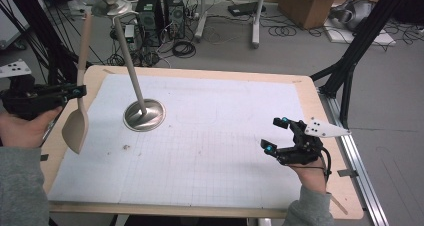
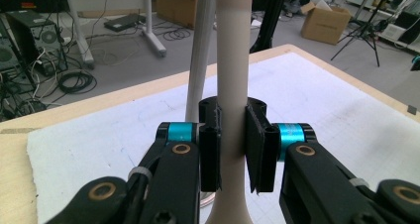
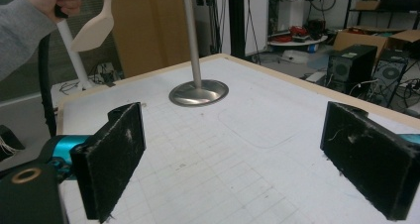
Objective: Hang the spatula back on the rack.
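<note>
Spatula (image 2: 232,85) blade cut off at bottom edge in left gripper view; stand (image 2: 200,60) pole partly hidden behind handle.

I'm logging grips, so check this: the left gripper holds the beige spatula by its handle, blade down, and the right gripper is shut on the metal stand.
Wrong on the right gripper: the right gripper view shows its jaws open with nothing between them, apart from the metal stand. The left gripper does hold the beige spatula by its handle, blade down.

Even, soft indoor light; slightly grainy pictures.

text: none legible | labels: none | brands: none | numbers: none
</note>
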`<action>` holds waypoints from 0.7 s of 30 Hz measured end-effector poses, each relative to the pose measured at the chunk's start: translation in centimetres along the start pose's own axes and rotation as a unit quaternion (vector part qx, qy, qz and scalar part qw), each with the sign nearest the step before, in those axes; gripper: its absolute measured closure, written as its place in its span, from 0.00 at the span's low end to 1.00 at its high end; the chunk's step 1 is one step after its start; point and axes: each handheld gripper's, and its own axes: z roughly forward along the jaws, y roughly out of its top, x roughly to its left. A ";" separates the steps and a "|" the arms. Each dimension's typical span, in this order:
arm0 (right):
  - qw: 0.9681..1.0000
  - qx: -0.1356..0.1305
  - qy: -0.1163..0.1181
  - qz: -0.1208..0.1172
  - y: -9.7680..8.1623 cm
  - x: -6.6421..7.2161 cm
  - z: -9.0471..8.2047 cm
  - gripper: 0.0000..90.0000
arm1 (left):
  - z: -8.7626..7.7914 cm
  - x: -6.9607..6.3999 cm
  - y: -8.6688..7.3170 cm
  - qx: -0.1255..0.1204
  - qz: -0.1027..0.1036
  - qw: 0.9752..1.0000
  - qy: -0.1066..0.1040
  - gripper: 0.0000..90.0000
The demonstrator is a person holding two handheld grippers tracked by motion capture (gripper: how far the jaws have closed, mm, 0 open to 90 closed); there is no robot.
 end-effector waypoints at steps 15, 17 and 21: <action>1.000 0.001 0.001 0.001 0.0 0.0 -0.1 0.10 | 2.0 -0.2 -0.1 0.015 0.000 1.000 0.003 0.87; 1.000 0.001 0.000 0.003 0.0 0.0 -0.1 0.10 | 2.3 -0.3 -0.1 0.017 0.000 1.000 0.002 0.87; 1.000 0.001 -0.001 0.005 -0.1 0.0 -0.2 0.10 | 2.8 -0.3 0.0 0.022 0.001 1.000 0.005 0.87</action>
